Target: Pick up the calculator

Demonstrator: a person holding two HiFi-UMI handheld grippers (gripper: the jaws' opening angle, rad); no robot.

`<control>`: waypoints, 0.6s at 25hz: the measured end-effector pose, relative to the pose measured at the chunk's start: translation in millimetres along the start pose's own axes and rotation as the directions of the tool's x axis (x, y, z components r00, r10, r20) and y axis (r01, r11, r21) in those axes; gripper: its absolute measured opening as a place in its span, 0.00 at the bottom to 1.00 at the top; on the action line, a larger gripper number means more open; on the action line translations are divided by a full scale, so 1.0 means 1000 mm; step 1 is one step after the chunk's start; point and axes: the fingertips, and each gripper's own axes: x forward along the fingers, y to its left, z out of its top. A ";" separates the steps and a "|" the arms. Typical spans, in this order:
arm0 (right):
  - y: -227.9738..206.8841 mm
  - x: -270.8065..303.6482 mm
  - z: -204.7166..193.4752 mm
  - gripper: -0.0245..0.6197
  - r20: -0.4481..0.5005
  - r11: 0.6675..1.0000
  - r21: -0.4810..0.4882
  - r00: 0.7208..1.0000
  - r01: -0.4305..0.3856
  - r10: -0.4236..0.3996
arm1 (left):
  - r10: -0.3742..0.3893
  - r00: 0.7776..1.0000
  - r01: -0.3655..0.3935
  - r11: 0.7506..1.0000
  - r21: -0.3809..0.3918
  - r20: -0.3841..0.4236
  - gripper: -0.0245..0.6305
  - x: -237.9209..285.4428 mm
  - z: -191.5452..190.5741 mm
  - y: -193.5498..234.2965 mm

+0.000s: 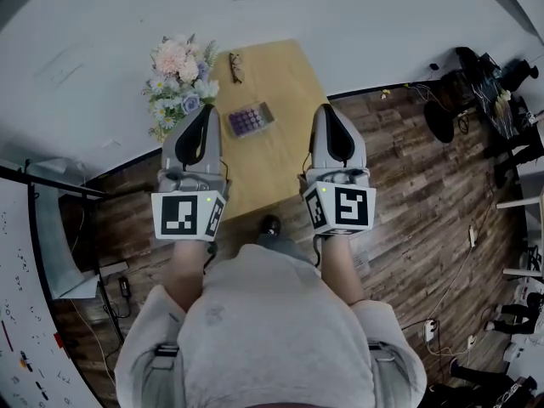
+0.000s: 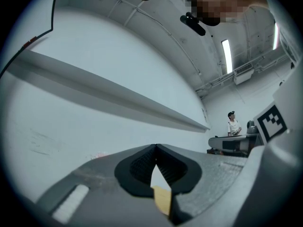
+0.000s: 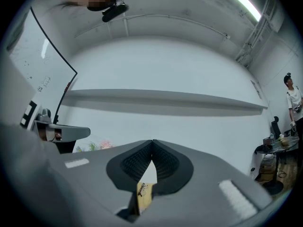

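Note:
The calculator (image 1: 250, 120), grey with purple keys, lies near the middle of a small wooden table (image 1: 280, 143) in the head view. My left gripper (image 1: 204, 109) is held level over the table's left edge, its tip just left of the calculator, jaws shut and empty. To the calculator's right, my right gripper (image 1: 327, 109) hovers over the table's right edge, also shut with nothing in it. In the left gripper view the shut gripper (image 2: 155, 146) faces a white wall. The right gripper (image 3: 152, 141) shows shut too, with the table top (image 3: 144, 195) glimpsed below its jaws.
A pair of glasses (image 1: 235, 66) lies at the table's far end, and a flower bouquet (image 1: 178, 79) stands at its far left corner. A white wall (image 1: 102, 66) runs behind the table. Cables and dark equipment (image 1: 484, 92) crowd the wooden floor at right. A person (image 2: 233, 125) stands far off.

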 end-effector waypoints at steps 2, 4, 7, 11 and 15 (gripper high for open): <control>-0.005 0.010 -0.004 0.04 -0.005 1.000 0.004 1.000 -0.018 0.018 | 0.014 1.000 -0.014 1.000 0.002 -0.003 0.05 0.008 -0.003 0.001; -0.009 0.020 -0.008 0.04 -0.013 0.999 0.009 0.999 -0.037 0.037 | 0.026 1.000 -0.026 1.000 0.002 -0.006 0.04 0.016 -0.006 0.001; -0.014 0.036 -0.016 0.04 -0.031 0.997 0.016 0.997 -0.069 0.070 | 0.050 0.999 -0.050 0.999 0.000 -0.018 0.05 0.026 -0.013 0.002; -0.017 0.055 -0.029 0.04 -0.061 0.993 0.031 0.991 -0.117 0.118 | 0.084 0.996 -0.085 0.996 -0.007 -0.037 0.05 0.036 -0.024 0.004; -0.018 0.070 -0.045 0.04 -0.100 0.985 0.048 0.981 -0.165 0.169 | 0.117 0.991 -0.118 0.993 -0.007 -0.063 0.05 0.044 -0.037 0.005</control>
